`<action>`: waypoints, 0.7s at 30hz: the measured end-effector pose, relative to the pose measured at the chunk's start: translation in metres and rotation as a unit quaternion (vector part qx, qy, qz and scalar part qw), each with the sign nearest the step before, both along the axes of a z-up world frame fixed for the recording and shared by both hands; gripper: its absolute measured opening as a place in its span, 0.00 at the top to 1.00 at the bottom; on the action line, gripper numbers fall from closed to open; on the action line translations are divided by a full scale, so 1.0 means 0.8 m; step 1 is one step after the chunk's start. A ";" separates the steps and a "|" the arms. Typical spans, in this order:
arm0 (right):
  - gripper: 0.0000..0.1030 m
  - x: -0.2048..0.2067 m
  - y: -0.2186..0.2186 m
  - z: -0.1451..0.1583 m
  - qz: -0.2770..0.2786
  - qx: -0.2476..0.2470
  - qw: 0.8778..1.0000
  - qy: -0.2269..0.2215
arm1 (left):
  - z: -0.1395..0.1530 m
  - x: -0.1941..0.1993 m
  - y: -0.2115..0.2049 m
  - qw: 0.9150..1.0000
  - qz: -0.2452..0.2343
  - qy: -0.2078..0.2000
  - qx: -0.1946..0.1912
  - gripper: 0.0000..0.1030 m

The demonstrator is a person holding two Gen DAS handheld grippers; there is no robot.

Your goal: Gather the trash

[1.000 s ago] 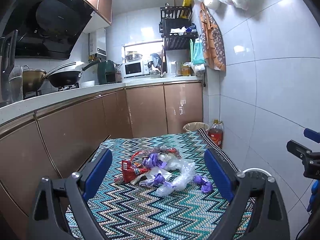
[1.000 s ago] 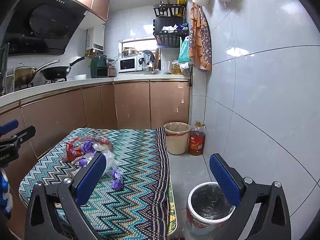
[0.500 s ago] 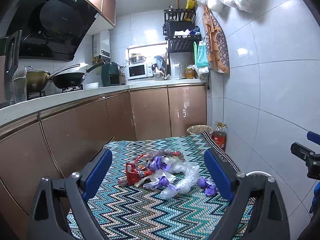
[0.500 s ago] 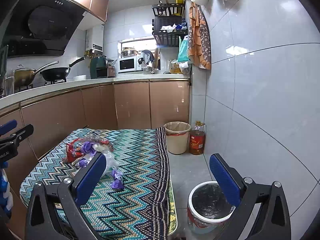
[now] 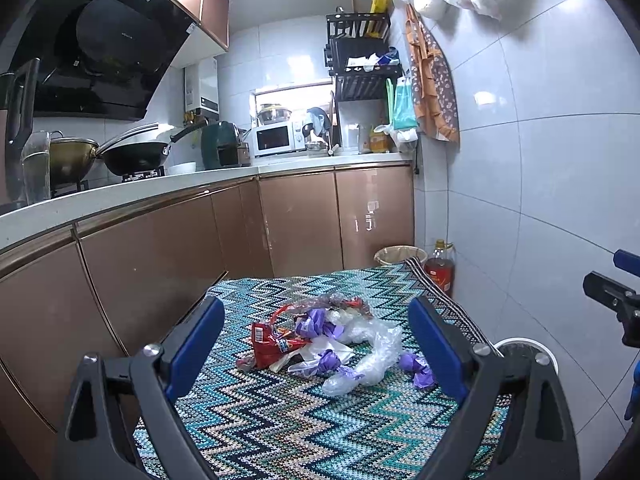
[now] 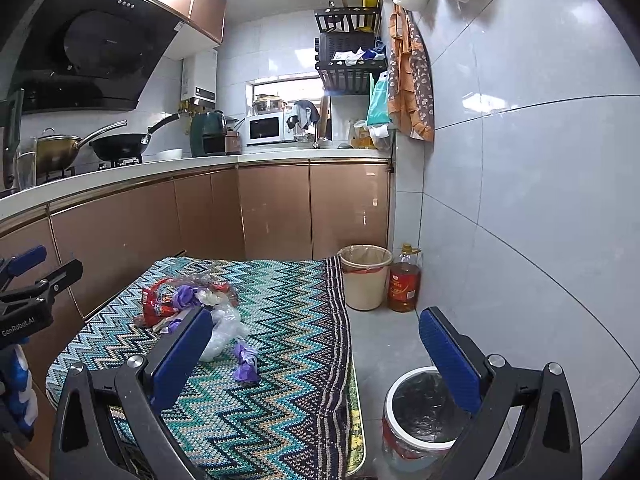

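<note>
Where floor meets wall, black-lined bin point(image 6: 420, 408), beige bin point(image 6: 365, 276) with pale liner

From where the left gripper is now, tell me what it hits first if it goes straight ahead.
The left gripper, jaws wide open and empty, points at the trash pile on the zigzag cloth. Going straight on, it would probably meet the clear plastic bag and red wrapper first, though depth is hard to judge.

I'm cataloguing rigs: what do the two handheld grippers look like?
Both the left gripper and the right gripper have black angular frames with silver bolts and flat blue pads lining the jaws. The left gripper's body reads "GenRobot.AI" in white in the right wrist view.
</note>
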State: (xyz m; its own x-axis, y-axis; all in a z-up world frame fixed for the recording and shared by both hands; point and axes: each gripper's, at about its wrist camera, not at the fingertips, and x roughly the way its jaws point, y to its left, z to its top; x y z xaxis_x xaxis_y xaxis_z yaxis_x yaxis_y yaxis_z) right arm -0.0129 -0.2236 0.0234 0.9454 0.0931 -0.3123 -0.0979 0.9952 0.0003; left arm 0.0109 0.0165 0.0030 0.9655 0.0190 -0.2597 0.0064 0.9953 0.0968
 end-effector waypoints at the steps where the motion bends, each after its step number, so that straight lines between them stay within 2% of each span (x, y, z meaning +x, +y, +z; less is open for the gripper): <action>1: 0.00 0.002 0.000 0.000 0.000 0.000 1.000 0.001 | 0.000 0.001 0.000 1.000 0.000 0.000 0.000 0.10; 6: 0.00 0.013 0.000 -0.006 -0.002 0.001 1.000 0.011 | -0.005 0.007 0.003 1.000 -0.001 0.002 -0.005 0.10; 10: 0.00 0.027 0.009 -0.012 0.012 -0.002 0.999 0.030 | -0.010 0.022 0.015 1.000 -0.006 0.019 -0.019 0.10; 17: 0.00 0.068 0.032 -0.033 0.060 -0.004 0.995 0.082 | -0.043 0.054 0.064 0.996 -0.009 0.082 -0.046 0.10; 21: 0.07 0.093 0.046 -0.047 0.086 0.000 0.990 0.115 | -0.071 0.076 0.085 0.988 -0.031 0.137 -0.061 0.10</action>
State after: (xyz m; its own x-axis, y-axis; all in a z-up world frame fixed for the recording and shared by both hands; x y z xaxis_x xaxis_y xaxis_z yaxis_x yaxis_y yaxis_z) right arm 0.0617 -0.1869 -0.0144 0.8197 0.2469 -0.5168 -0.2639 0.9636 0.0417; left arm 0.0716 0.0847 -0.0539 0.8574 -0.0850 -0.5075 0.0761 0.9964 -0.0383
